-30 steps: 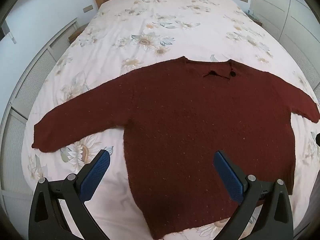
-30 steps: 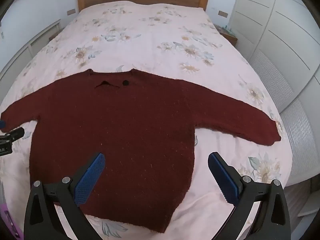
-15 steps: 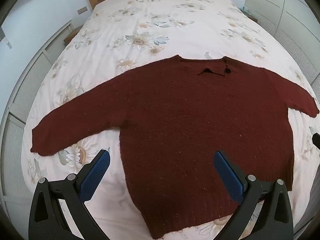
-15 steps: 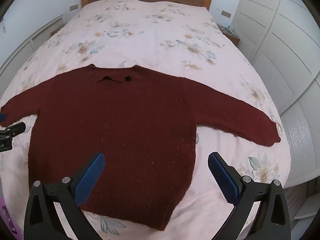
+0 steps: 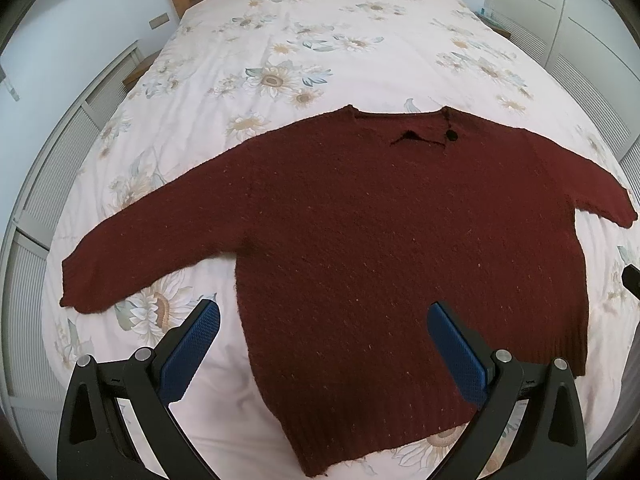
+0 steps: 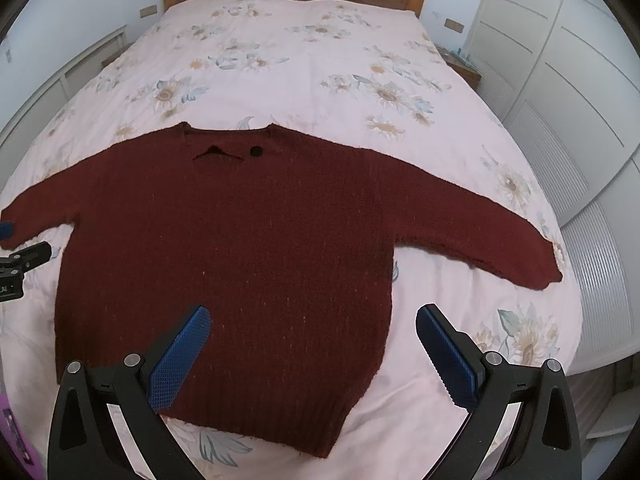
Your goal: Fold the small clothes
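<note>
Jaws on both the left gripper [image 5: 323,322] and right gripper [image 6: 313,325] gape wide above the red sweater [image 5: 380,240] on the bed [image 5: 320,40], so pinch both bottom corners together.

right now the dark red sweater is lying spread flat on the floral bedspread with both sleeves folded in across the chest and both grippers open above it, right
Not quite. The sleeves are not folded in: the dark red sweater has both sleeves stretched out to the sides, as the right wrist view shows. The rest holds: it lies flat on the floral bedspread, and the left gripper and right gripper are both open above it.
</note>
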Tool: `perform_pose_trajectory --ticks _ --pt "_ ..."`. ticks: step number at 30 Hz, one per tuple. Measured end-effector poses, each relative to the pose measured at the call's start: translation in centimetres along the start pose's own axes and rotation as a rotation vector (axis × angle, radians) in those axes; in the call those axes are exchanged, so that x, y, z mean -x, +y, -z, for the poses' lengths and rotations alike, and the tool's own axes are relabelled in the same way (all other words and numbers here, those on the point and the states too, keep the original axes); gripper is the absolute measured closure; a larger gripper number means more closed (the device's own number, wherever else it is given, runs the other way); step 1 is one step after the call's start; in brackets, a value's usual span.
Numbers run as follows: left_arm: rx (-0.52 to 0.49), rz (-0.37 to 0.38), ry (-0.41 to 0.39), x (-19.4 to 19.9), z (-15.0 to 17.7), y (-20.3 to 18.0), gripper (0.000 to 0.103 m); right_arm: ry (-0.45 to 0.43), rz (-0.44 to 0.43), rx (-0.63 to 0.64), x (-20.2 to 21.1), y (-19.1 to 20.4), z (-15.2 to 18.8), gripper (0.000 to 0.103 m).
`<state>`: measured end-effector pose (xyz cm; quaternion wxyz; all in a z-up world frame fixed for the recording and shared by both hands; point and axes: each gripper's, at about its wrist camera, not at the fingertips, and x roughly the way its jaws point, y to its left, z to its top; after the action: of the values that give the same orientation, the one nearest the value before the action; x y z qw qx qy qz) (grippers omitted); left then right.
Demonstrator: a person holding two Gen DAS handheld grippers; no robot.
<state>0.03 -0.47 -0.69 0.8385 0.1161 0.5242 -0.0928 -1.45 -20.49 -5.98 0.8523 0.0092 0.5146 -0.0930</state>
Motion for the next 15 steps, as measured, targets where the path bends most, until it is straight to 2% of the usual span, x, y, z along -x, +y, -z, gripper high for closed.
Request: perform_pose_trajectory --ticks 15 --pt "-0.015 0.003 0.002 -0.02 0.09 -0.52 0.001 0.012 0.005 0.003 -0.41 -0.21 0.33 0.000"
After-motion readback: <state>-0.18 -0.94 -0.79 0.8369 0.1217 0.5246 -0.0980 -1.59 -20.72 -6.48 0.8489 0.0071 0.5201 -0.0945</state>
